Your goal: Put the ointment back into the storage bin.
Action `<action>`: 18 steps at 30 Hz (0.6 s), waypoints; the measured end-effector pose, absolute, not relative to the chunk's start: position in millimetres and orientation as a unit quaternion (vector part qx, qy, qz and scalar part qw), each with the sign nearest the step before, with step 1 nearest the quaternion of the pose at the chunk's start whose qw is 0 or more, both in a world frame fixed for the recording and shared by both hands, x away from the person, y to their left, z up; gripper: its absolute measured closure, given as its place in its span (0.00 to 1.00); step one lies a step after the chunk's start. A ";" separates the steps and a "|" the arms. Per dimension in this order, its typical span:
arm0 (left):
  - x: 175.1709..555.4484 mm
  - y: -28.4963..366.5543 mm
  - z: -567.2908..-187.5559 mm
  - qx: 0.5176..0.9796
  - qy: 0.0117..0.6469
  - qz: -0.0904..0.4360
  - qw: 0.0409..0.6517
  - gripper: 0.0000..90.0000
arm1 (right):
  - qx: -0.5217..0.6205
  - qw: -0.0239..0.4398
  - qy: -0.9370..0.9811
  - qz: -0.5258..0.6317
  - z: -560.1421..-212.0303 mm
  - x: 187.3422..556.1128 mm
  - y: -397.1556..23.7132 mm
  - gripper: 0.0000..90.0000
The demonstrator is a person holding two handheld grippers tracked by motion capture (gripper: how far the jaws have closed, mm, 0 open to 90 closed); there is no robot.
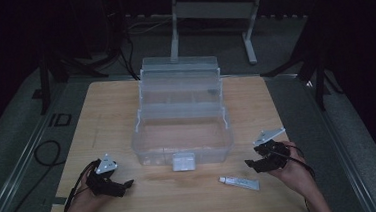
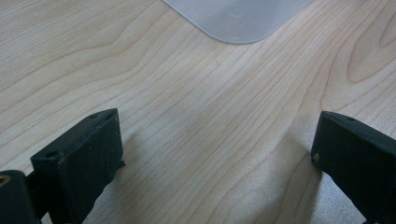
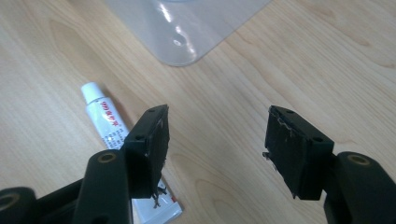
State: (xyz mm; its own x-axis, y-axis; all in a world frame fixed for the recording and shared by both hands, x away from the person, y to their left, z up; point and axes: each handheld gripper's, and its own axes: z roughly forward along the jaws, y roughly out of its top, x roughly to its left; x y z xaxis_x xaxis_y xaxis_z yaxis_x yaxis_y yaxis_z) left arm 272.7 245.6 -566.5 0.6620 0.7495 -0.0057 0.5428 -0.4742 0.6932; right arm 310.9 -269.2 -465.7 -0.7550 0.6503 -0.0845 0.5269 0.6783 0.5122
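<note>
A clear plastic tiered storage box [image 1: 181, 114] stands open in the middle of the wooden table [image 1: 106, 106], with a white latch [image 1: 183, 161] at its front. A small white tube [image 1: 239, 182] with red print lies on the table in front of the box, toward the right. My right gripper [image 1: 252, 154] hovers just right of the tube, jaws apart and empty; in the right gripper view the tube [image 3: 108, 121] runs under the left jaw. My left gripper [image 1: 128, 183] rests near the front left, jaws wide over bare wood [image 2: 210, 140].
The box corner [image 2: 238, 18] shows at the top of the left gripper view, and another box corner [image 3: 182, 32] in the right gripper view. A metal stand [image 1: 209, 14] and cables [image 1: 46, 151] lie on the floor beyond and beside the table.
</note>
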 end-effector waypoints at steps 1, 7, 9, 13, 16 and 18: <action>272.8 245.6 -566.5 0.845 0.382 0.151 0.341 0.03 | 0.322 0.127 0.909 0.231 -465.7 311.2 -267.6 0.44; 272.7 245.6 -566.5 0.845 0.382 0.151 0.341 0.03 | 0.308 0.122 0.920 0.210 -467.1 312.5 -261.8 0.44; 272.7 245.6 -566.5 0.845 0.382 0.151 0.342 0.03 | 0.301 0.121 0.923 0.205 -466.8 312.6 -259.2 0.44; 272.7 245.6 -566.5 0.845 0.382 0.151 0.342 0.03 | 0.291 0.115 0.929 0.199 -465.2 312.7 -255.5 0.44; 272.7 245.6 -566.5 0.845 0.382 0.151 0.342 0.03 | 0.285 0.111 0.932 0.194 -464.4 312.7 -252.9 0.44; 272.7 245.6 -566.5 0.845 0.382 0.151 0.342 0.03 | 0.281 0.107 0.935 0.190 -464.2 312.6 -251.3 0.43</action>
